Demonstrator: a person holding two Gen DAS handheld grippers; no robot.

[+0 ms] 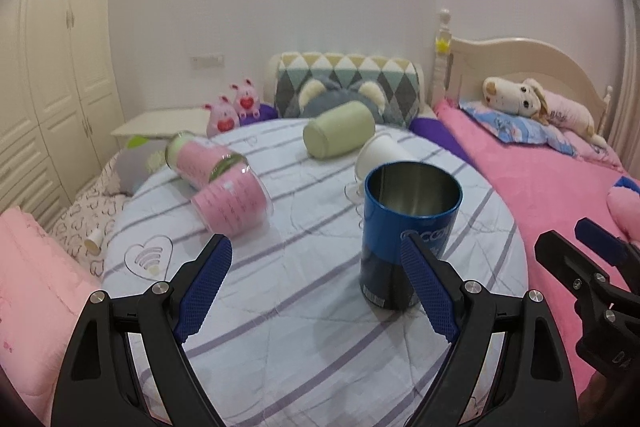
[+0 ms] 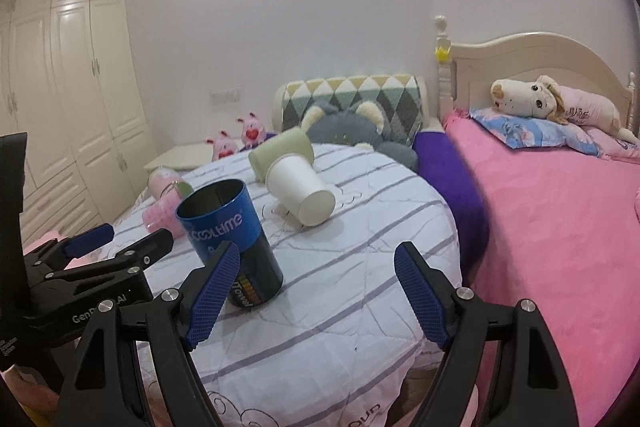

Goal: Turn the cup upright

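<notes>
A blue metal cup [image 1: 404, 227] stands upright on the striped round table [image 1: 280, 327], its open mouth up; it also shows in the right wrist view [image 2: 232, 239]. My left gripper [image 1: 316, 255] is open and empty, its right finger just in front of the cup. My right gripper [image 2: 318, 263] is open and empty, just right of the cup; it shows at the right edge of the left wrist view [image 1: 576, 247]. A white paper cup [image 2: 300, 189], a green cup [image 1: 340, 135] and two pink cups [image 1: 230, 203] [image 1: 196, 161] lie on their sides.
A pink bed [image 2: 560, 227] with a plush dog [image 2: 532, 99] borders the table on the right. Plush toys [image 1: 236, 109] and a patterned cushion [image 1: 348, 83] sit behind the table. A white wardrobe [image 1: 56, 67] stands at the left.
</notes>
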